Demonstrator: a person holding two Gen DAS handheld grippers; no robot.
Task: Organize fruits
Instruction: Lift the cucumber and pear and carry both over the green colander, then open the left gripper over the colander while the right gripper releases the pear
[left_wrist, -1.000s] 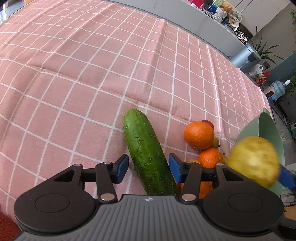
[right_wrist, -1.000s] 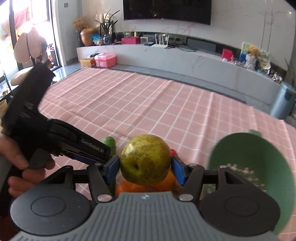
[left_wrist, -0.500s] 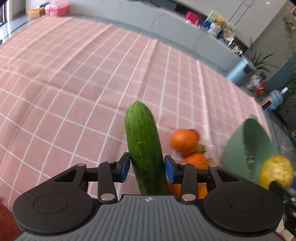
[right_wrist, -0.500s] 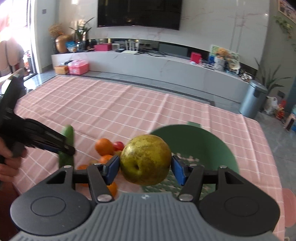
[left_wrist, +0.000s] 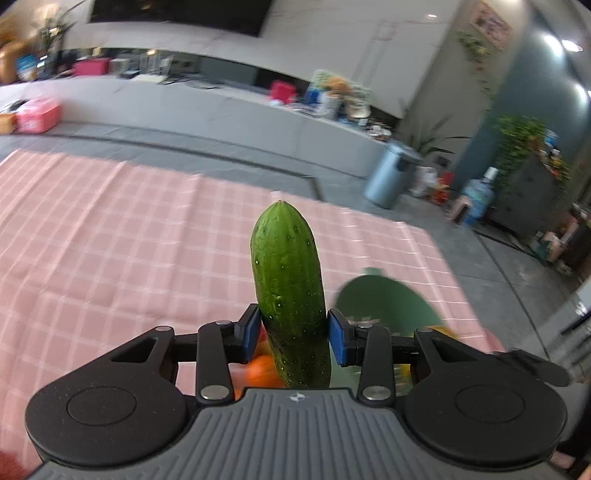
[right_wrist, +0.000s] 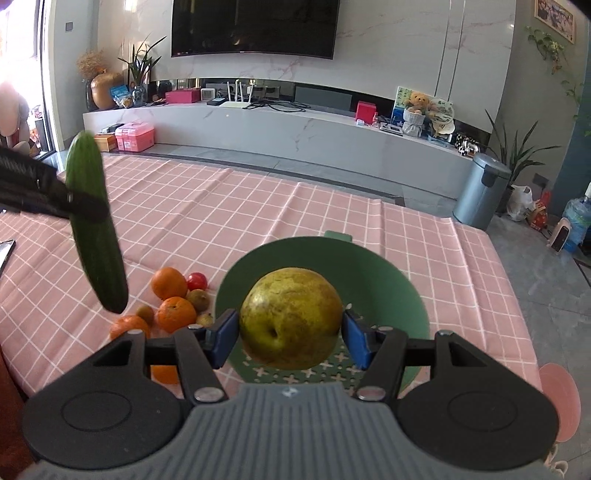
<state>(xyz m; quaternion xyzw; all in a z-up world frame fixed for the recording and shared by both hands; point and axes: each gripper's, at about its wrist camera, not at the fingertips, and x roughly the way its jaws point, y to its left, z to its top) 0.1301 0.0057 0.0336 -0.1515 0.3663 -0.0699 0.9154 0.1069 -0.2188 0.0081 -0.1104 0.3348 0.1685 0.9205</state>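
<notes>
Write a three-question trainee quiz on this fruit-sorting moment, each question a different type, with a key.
1. True or false: the left gripper is holding the cucumber off the tablecloth.
2. Multiple choice: the pear in the right gripper is seen in front of A) the green colander, B) the grey bin, C) the pink box.
3. Fill in: the small red fruit beside the oranges is a cherry ____.

Key:
1. True; the right wrist view shows it lifted and tilted, its lower end above the fruit pile.
2. A.
3. tomato.
</notes>
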